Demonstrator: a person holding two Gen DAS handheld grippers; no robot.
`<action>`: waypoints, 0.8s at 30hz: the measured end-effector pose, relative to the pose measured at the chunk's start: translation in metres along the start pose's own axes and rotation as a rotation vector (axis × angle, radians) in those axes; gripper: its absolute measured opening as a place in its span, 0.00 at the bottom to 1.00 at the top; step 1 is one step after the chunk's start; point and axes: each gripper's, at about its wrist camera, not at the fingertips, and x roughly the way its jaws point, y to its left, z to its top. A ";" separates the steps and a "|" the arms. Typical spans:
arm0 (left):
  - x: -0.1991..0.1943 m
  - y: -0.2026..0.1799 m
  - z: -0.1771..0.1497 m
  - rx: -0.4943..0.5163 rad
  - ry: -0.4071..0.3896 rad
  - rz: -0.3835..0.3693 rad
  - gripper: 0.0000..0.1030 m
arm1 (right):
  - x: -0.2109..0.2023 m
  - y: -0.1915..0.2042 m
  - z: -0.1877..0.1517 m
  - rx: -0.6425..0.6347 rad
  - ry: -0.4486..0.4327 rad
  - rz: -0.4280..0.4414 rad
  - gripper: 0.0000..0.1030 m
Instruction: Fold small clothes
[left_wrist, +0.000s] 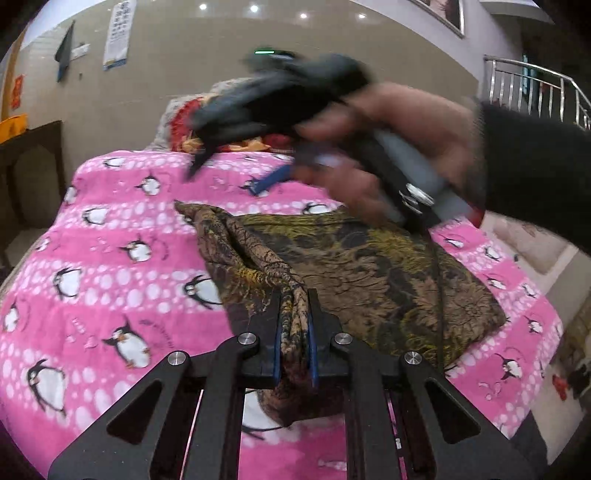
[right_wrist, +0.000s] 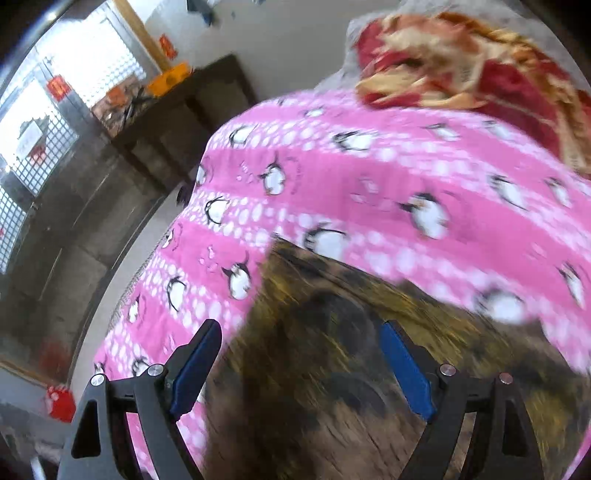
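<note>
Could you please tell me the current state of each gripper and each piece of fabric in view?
Left gripper: shut on a bunched fold of the brown patterned garment.
Right gripper: open, above the garment, holding nothing.
Brown patterned garment: partly folded, lying on the blanket.
Pink penguin blanket: spread flat.
Red floral quilt: crumpled at the far end.

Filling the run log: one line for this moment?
left gripper: shut on brown patterned garment | right gripper: open above garment | surface: pink penguin blanket

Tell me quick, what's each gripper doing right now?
Left gripper: closed, pinching a bunched edge of the brown patterned garment.
Right gripper: open, holding nothing, above the garment.
</note>
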 end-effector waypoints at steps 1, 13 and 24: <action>0.001 -0.001 0.002 0.002 -0.002 -0.005 0.09 | 0.013 0.005 0.012 0.001 0.056 0.021 0.83; 0.004 -0.008 0.011 -0.003 -0.004 -0.053 0.09 | 0.089 0.019 0.036 -0.102 0.397 -0.251 0.43; 0.000 -0.023 0.024 0.007 -0.001 -0.107 0.09 | 0.046 -0.004 0.034 -0.074 0.316 -0.199 0.07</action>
